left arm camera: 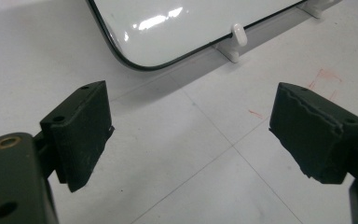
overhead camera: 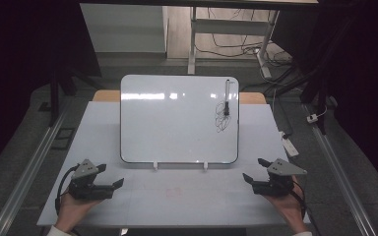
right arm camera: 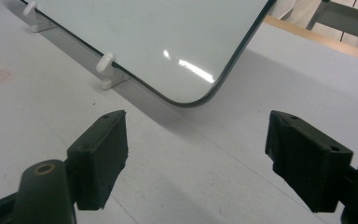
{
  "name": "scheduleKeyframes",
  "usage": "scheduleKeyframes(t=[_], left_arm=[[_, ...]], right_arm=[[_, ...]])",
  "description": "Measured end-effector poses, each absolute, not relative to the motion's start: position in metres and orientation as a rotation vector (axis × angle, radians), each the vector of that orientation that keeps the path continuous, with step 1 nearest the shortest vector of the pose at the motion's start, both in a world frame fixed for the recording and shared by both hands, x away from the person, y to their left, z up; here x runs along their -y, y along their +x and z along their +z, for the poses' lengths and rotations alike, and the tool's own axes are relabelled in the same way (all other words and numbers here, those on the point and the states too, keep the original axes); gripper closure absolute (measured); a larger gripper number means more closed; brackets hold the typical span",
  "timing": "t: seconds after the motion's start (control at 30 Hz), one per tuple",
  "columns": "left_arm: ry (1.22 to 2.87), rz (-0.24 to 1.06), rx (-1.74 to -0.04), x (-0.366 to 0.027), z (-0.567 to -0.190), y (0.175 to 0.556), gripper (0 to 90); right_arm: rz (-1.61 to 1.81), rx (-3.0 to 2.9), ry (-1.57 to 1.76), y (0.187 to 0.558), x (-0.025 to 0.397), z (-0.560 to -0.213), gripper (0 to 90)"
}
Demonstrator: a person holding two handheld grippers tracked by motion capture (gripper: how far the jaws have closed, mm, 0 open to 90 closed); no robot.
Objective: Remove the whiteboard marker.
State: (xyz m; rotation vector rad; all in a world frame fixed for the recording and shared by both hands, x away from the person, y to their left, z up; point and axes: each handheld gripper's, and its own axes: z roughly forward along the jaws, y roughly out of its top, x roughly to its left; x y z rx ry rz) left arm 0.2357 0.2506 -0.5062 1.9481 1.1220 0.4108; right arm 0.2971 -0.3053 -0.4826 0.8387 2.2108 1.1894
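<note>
A whiteboard [overhead camera: 177, 118] stands tilted on two small white feet at the middle of the white table [overhead camera: 177, 201]. A marker [overhead camera: 227, 98] clings to its upper right, above a black scribble [overhead camera: 222, 120]. My left gripper [overhead camera: 112, 178] rests near the table's front left, held by a hand, jaws wide open and empty. My right gripper [overhead camera: 253, 169] sits at the front right, also open and empty. The left gripper view shows the left gripper [left arm camera: 191, 135] before the whiteboard's lower corner [left arm camera: 140, 63]. The right gripper [right arm camera: 196, 158] faces the other lower corner [right arm camera: 186, 100].
Faint red marks [overhead camera: 173, 191] stain the table between the grippers. Metal rails [overhead camera: 24, 172] run along both sides of the table. A desk frame with cables [overhead camera: 236, 44] stands behind it. A power strip [overhead camera: 290, 146] lies off the right edge.
</note>
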Motion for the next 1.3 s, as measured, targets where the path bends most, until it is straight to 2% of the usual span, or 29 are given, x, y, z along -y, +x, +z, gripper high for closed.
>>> scheduleKeyframes(t=[0.87,1.3], left_arm=[[1.944,0.425,-1.125,-0.252,-0.506,0.235,12.9],[1.949,0.431,-1.126,-0.254,-0.506,0.237,12.9]], right_arm=[[1.208,-2.186,0.851,0.296,0.299,-0.48,27.8],[1.201,-2.139,0.876,0.306,0.285,-0.457,29.4]])
